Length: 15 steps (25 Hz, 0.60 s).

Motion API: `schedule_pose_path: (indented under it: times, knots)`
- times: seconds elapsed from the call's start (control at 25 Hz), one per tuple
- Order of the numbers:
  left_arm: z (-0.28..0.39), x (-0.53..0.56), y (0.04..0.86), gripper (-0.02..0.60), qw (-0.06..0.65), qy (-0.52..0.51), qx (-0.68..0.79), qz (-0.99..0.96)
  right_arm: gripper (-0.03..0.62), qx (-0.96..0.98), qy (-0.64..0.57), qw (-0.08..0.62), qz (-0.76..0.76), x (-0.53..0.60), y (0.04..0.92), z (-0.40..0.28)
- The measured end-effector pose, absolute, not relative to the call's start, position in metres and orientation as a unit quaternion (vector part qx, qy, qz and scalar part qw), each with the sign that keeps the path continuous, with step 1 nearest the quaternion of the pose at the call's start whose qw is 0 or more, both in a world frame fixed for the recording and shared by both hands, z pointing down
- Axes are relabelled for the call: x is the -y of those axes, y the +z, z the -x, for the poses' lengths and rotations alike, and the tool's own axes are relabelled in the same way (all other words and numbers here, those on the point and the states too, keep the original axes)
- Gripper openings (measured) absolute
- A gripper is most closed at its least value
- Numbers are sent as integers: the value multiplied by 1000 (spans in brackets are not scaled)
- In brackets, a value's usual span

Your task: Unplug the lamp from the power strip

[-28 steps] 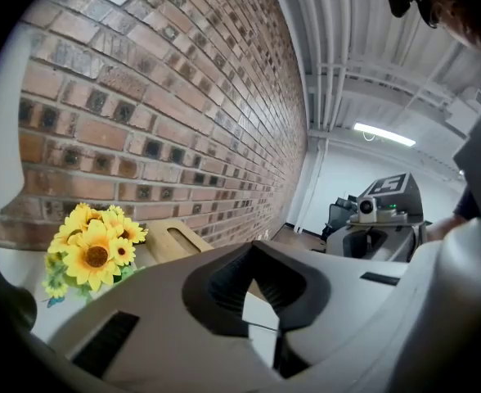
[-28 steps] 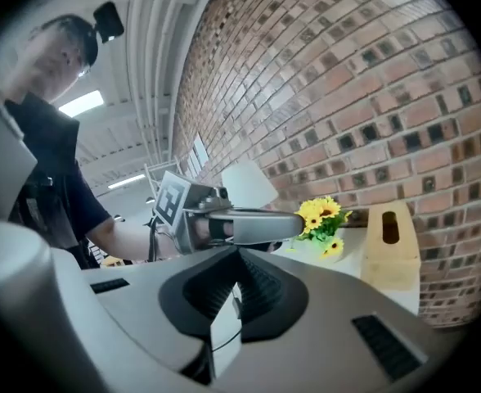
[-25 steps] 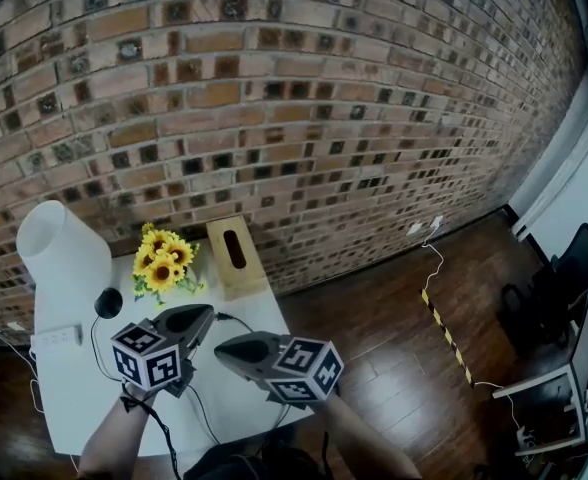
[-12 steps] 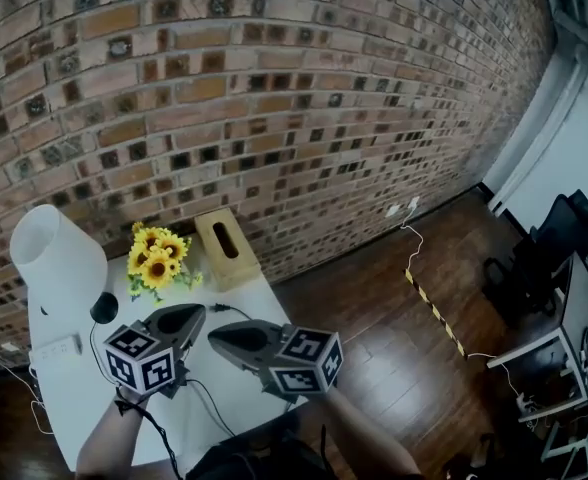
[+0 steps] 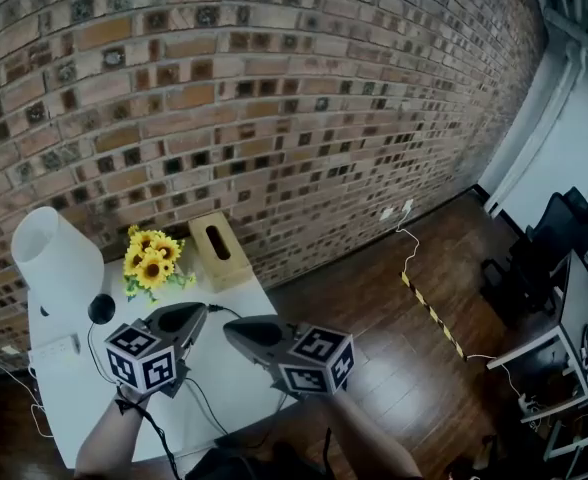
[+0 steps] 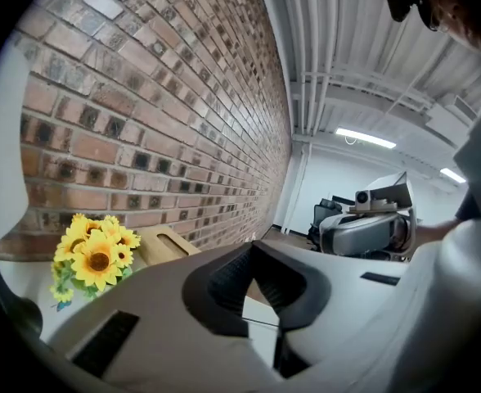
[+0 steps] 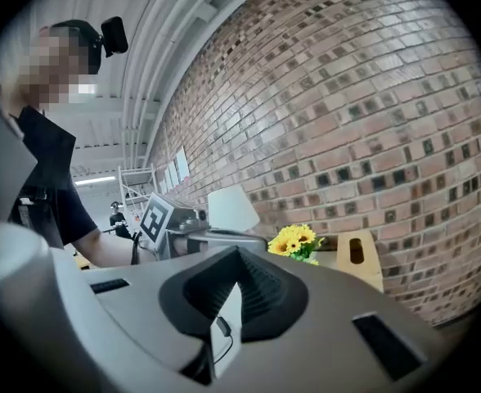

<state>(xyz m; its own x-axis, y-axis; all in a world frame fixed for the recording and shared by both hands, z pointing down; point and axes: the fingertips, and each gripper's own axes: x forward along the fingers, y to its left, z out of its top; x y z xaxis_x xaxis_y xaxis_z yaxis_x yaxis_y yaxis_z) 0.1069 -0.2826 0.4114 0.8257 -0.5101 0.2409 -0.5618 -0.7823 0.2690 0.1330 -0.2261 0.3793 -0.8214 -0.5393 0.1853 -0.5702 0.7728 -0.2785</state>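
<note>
A lamp with a white shade (image 5: 56, 258) and a round black base (image 5: 101, 308) stands at the table's left; its shade (image 7: 232, 209) also shows in the right gripper view. The white power strip (image 5: 54, 348) lies in front of it, by the left edge. A black cable (image 5: 202, 400) runs across the white table (image 5: 234, 368). My left gripper (image 5: 179, 320) (image 6: 251, 248) hovers over the table's middle, shut on nothing. Just right of it hangs my right gripper (image 5: 251, 331) (image 7: 239, 252), also shut and empty. Both are well clear of the strip.
Sunflowers (image 5: 149, 265) and a wooden tissue box (image 5: 219, 250) stand at the back of the table against the brick wall (image 5: 274, 98). To the right lies wooden floor with a taped-down cable (image 5: 429, 313), and office furniture (image 5: 564, 298) stands at the far right.
Both grippers have lifted a little above the table, the right one tipping as it rose. They stay shut. The lamp, strip and cable have not moved.
</note>
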Motion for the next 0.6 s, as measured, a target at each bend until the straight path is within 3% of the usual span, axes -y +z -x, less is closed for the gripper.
schedule_pose_path:
  times: [0.6]
  knots:
    - [-138, 229, 390, 0, 135, 105, 359, -917, 3, 937, 87, 29, -337, 187, 362, -222]
